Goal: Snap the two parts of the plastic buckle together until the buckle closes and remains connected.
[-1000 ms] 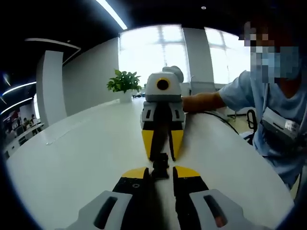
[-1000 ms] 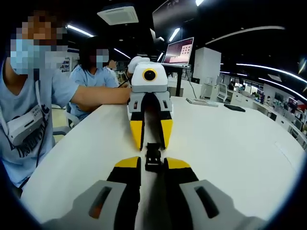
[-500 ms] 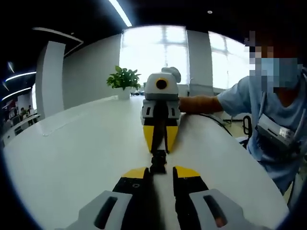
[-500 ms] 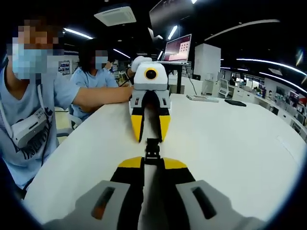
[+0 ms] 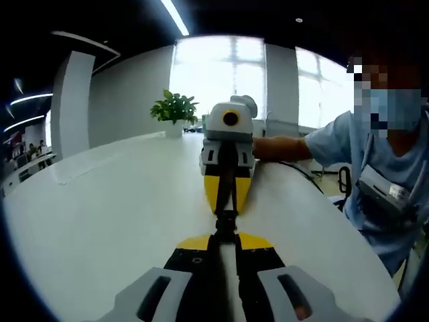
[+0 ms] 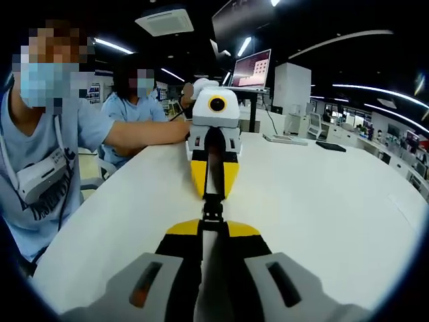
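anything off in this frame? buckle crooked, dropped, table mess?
Nothing stands out. The black buckle sits in a straight line between the left claw and the right claw, above the white table. No visible tilt or damage, though whether it has latched can't be told.

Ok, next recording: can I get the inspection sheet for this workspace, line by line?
Surface: white table, bare around the work.
Job's things: black plastic buckle, held between the two sets of tongs above the table; whether its halves are latched cannot be told.
Clutter: potted plant at the far edge; flat dark items far off on the table.
Grippers: left tongs and right tongs tip to tip, each shut on its end of the buckle.
Cables: dark cable on the table beside the person's arm.
Surroundings: open office, bright windows, monitor; person holding the tongs, second person seated behind.
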